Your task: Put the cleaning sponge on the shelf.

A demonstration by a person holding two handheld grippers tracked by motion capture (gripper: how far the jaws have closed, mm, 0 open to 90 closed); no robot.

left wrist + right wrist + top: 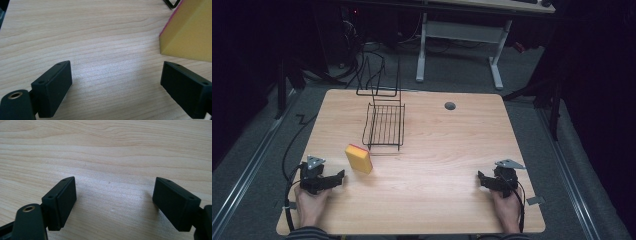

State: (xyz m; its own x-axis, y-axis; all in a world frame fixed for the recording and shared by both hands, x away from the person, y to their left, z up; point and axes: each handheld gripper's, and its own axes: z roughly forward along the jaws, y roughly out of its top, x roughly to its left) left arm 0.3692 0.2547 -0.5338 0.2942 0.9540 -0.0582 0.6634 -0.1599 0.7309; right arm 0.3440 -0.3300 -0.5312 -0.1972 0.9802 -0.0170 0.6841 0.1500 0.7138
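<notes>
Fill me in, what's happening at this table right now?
A person rests both grippers on the light wooden table. The left gripper sits open just short of the yellow block sponge with a pink edge, not touching it. The right gripper is open too, over bare wood. A black wire rack stands behind the sponge.

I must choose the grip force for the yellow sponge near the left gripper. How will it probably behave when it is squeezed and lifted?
The sponge looks like a foam block, so it is probably light and yields under the pads. It lies flat on the table, so rolling seems unlikely. Its matte face suggests little slipping.
</notes>
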